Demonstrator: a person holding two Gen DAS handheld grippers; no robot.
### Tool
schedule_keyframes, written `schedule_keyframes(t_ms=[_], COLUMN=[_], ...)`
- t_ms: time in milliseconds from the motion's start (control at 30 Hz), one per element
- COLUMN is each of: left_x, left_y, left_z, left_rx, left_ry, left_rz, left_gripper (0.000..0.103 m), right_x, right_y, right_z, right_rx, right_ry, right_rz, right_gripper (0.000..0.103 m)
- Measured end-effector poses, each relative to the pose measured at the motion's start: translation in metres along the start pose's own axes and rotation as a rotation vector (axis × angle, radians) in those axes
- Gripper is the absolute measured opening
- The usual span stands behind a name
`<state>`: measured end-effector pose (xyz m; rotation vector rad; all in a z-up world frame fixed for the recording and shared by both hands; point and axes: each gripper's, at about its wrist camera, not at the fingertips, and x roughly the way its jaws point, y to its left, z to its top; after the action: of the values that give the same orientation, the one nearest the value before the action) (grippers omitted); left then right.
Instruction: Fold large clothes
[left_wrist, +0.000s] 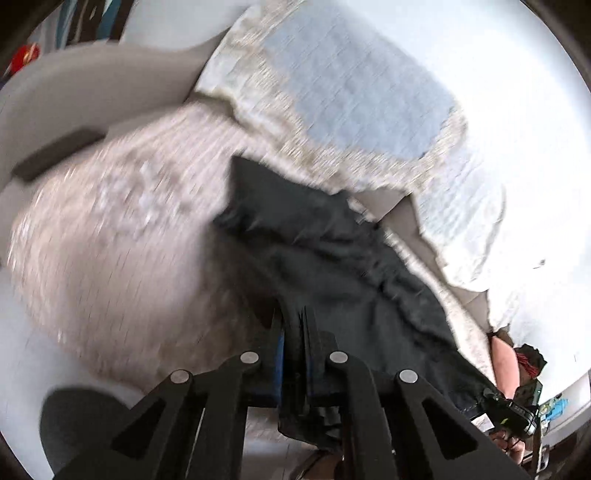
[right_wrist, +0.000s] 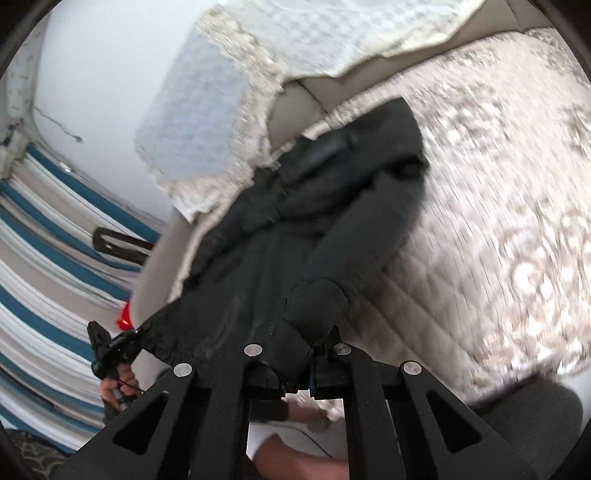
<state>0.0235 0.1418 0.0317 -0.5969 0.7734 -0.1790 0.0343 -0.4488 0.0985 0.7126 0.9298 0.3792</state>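
The dark garment (left_wrist: 314, 251) runs through the middle of the left wrist view, stretched from the centre down to the lower right, and it's blurred with motion. At the far left of that frame sits a grey sofa armrest (left_wrist: 92, 92), then the beige quilted sofa cover (left_wrist: 122, 229) fills the left half under the cloth. At the bottom centre the left tool (left_wrist: 295, 332) is pinched tight on a bunched edge of the garment, dark fabric squeezed between its two fingers. Further right, a pale lace throw (left_wrist: 351, 92) drapes over the sofa back in the upper part of the frame. Down in the lower right corner the right tool (left_wrist: 509, 406) grips the garment's far end, a hand just below it.

Over to the right wrist view: striped blue and white fabric (right_wrist: 55, 240) on the left edge, and the left tool (right_wrist: 110, 347) at lower left, clamped on a corner of the garment (right_wrist: 280, 221). The cloth sweeps from there up to centre, one end reaching the upper middle against the sofa back. At bottom centre the right tool (right_wrist: 295, 354) is closed on a fold of it. The patterned cover (right_wrist: 498, 203) spreads across the right side.
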Motion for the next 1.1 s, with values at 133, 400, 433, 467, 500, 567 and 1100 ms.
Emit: schedule_keyframes(t_ms=[133, 400, 433, 467, 500, 567, 1100], left_x=[0.006, 0.042, 0.049, 0.056, 0.064, 0.082, 0.288], left_y=[-0.017, -0.036, -0.036, -0.037, -0.038, -0.039, -0.011], left_z=[0.031, 0.097, 0.105, 0.113, 0.122, 0.142, 0.216], left_rx=[0.048, 0.071, 0.061, 0.050, 0.044, 0.031, -0.032], left_ry=[-0.040, -0.084, -0.085, -0.084, -0.085, -0.084, 0.160], left_rz=[-0.032, -0.054, -0.053, -0.055, -0.054, -0.038, 0.242], left_gripper=[0.008, 0.008, 0.008, 0.008, 0.008, 0.008, 0.014], right_x=[-0.005, 0.011, 0.014, 0.017, 0.023, 0.034, 0.213], right_y=[0.013, 0.027, 0.026, 0.025, 0.023, 0.017, -0.110], right_z=[0.027, 0.086, 0.094, 0.103, 0.115, 0.135, 0.257], right_rx=[-0.036, -0.081, -0.077, -0.073, -0.065, -0.050, 0.206], right_ry=[-0.052, -0.094, -0.097, -0.102, -0.105, -0.110, 0.062], right_rz=[0.053, 0.079, 0.082, 0.083, 0.079, 0.074, -0.186], right_gripper=[0.008, 0.008, 0.008, 0.008, 0.008, 0.008, 0.016])
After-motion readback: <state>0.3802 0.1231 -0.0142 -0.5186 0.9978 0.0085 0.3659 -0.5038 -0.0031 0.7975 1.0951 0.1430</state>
